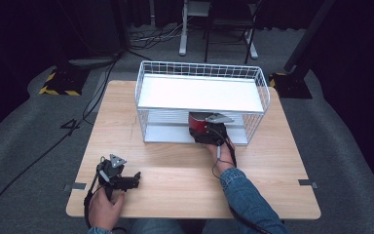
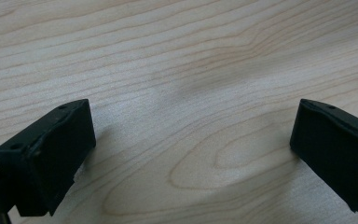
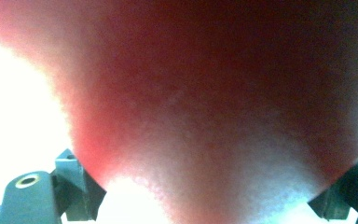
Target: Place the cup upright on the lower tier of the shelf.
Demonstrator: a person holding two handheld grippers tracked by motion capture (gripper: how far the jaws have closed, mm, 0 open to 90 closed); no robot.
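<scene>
Right gripper (image 1: 205, 130) fingers clamp the red cup (image 1: 197, 122) under the wire rack (image 1: 200, 69); left gripper (image 1: 135, 178) gapes wide. Cup likely light, rigid, smooth: grip mid-wall.

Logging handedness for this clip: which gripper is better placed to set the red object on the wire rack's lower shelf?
Right. The right gripper holds the red round object at the white wire rack; the left gripper rests open on the wooden table.

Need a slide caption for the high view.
Right gripper holds red container at wire shelf's lower tier; left gripper rests open.
</scene>
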